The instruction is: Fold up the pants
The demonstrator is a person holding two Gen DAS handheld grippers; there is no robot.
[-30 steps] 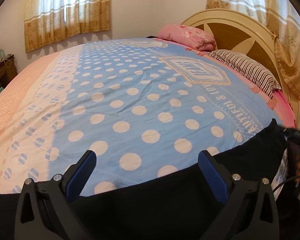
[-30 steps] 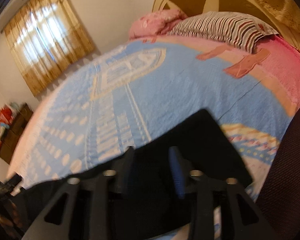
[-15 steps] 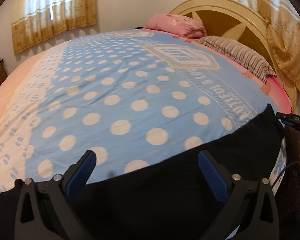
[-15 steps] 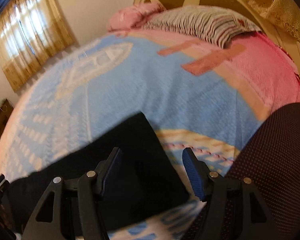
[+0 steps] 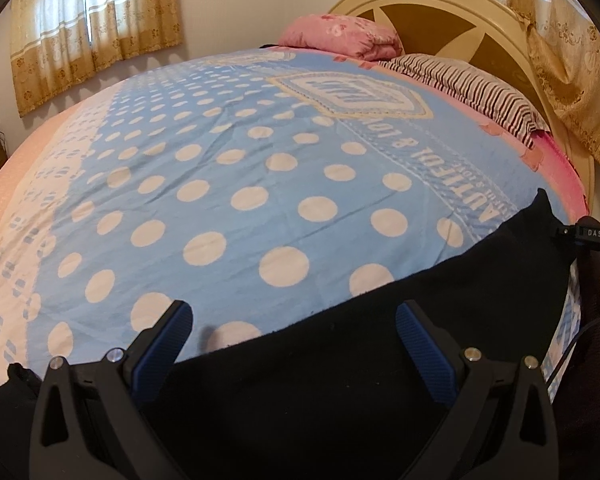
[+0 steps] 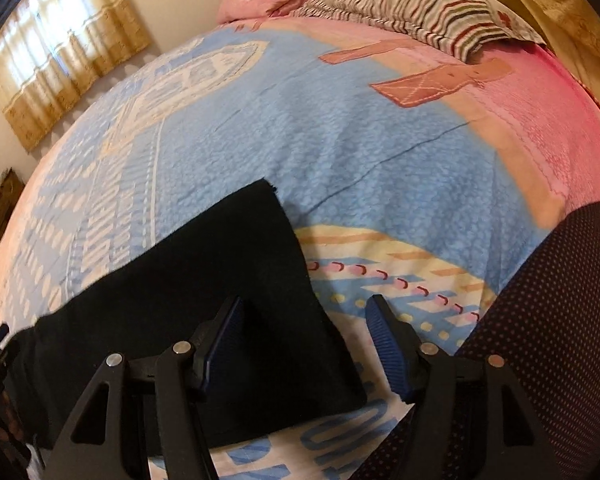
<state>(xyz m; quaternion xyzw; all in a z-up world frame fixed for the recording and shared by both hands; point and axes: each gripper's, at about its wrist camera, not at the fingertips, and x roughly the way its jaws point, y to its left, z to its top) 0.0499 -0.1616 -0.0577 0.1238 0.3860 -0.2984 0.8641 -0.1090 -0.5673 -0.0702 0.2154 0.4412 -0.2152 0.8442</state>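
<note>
Both cams ride on the grippers, low over the near edge of the bed (image 5: pixel 260 168), angled down and looking toward the headboard (image 5: pixel 440 12). Left view faces across the polka-dot spread; right view sits nearer the bed's right side (closer in). Both catch the black pants (image 6: pixel 204 280), striped pillow (image 6: pixel 400 8) and curtains (image 5: pixel 92 28).

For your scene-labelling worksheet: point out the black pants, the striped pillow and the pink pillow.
black pants (image 6: pixel 228 280), right wrist view, flat middle of the leg.
striped pillow (image 5: pixel 480 88), left wrist view, top surface.
pink pillow (image 5: pixel 340 34), left wrist view, middle of its front.
</note>
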